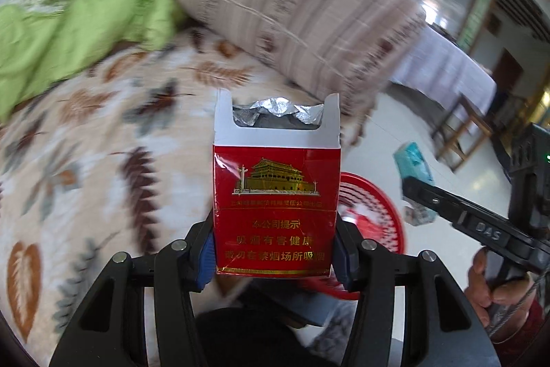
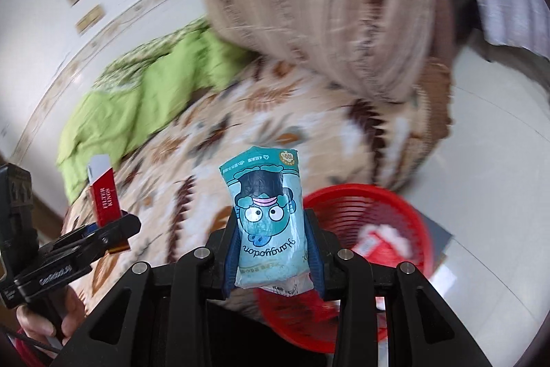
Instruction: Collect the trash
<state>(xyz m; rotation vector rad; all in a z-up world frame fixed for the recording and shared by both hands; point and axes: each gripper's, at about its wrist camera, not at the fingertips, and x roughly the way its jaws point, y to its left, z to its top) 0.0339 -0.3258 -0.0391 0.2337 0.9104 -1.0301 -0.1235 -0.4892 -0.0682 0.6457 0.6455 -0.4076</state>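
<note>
There is 1 red box [image 1: 276, 212], 1 blue packet [image 2: 270, 229], 1 red basket [image 2: 417, 229], 1 green blanket [image 2: 137, 98], 1 big striped pillow [image 2: 326, 9] and 2 tongs [image 1: 275, 260].

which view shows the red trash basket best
Right wrist view: the red basket shows its rim, slatted wall and trash inside, right of the teal packet. In the left wrist view only a blurred slice shows behind the cigarette pack.
</note>
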